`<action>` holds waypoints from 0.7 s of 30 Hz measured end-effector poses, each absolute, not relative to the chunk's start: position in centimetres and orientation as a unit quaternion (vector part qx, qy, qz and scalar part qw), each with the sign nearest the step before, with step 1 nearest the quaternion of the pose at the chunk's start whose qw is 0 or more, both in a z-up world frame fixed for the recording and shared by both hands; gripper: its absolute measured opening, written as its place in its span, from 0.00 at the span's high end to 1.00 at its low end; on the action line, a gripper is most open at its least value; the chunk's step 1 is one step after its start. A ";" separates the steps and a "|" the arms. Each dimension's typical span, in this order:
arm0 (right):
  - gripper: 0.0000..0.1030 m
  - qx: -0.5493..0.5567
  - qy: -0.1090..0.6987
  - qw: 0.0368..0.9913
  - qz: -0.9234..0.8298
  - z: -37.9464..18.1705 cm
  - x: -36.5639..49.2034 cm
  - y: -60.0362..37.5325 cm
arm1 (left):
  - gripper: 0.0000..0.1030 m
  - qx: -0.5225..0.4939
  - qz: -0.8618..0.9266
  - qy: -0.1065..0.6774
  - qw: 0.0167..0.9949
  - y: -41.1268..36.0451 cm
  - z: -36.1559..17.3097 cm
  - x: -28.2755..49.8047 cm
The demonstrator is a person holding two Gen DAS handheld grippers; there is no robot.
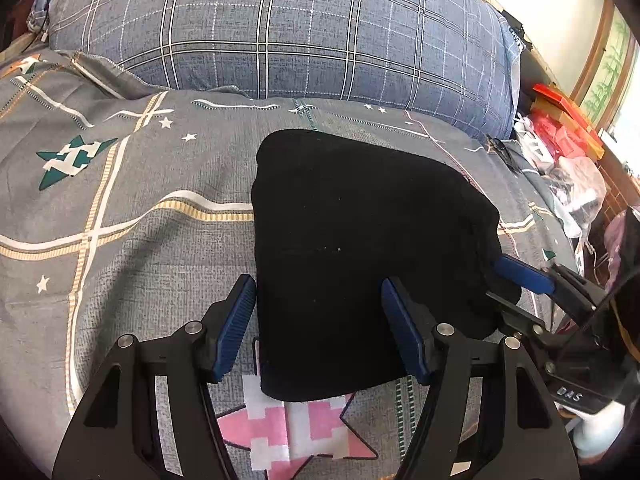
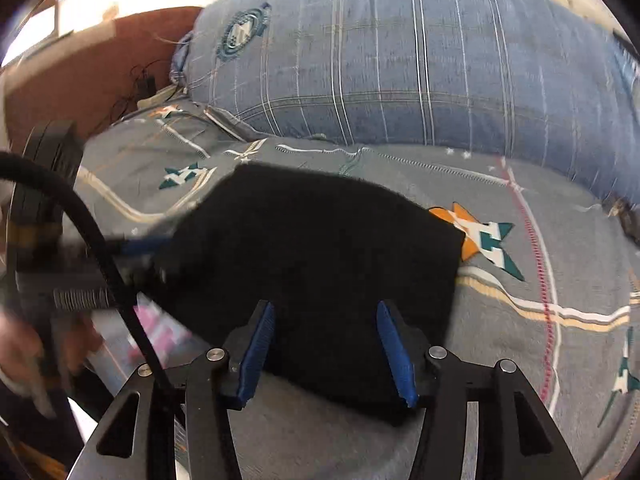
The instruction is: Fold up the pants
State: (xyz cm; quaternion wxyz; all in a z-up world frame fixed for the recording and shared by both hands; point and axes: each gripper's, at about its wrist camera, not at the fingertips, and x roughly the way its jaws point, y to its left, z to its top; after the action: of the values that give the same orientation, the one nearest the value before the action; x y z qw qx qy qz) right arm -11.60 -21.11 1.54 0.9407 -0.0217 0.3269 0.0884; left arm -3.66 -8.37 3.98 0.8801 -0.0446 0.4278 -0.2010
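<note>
Black pants (image 1: 360, 248) lie folded into a compact rectangle on the grey patterned bedspread (image 1: 120, 240). My left gripper (image 1: 318, 300) is open just above the near edge of the pants, its blue pads (image 1: 236, 324) straddling the near left part. My right gripper (image 2: 325, 330) is open too, over the near edge of the pants (image 2: 320, 252). The right gripper also shows in the left wrist view (image 1: 516, 280), at the right side of the pants. The left gripper appears blurred in the right wrist view (image 2: 136, 256) at the pants' left side.
A large blue plaid pillow (image 1: 300, 28) lies behind the pants. A pink star print (image 1: 288, 432) is on the bedspread at the near edge. Red boxes and plastic bags (image 1: 568, 148) crowd the right bedside. A brown headboard (image 2: 80, 76) stands at the left.
</note>
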 end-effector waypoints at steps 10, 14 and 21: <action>0.43 0.074 0.310 0.945 0.071 3.6 -12.3 -23.9 | 0.36 -0.038 -0.180 0.403 0.896 -7.6 5.2 -4.0; 0.38 0.111 0.321 0.939 0.061 2.9 -11.6 -25.0 | 0.36 -0.044 -0.172 0.403 0.898 -7.1 5.3 -3.7; 0.34 0.157 0.334 0.927 0.066 1.5 -10.8 -26.2 | 0.36 -0.053 -0.168 0.400 0.899 -6.6 5.3 -3.4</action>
State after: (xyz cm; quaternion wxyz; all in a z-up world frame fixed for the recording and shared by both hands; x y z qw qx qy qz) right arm -10.78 -26.17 1.53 0.9269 0.1574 0.3343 0.0661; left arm -3.37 -6.57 5.25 0.8994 -0.0533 0.4003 -0.1675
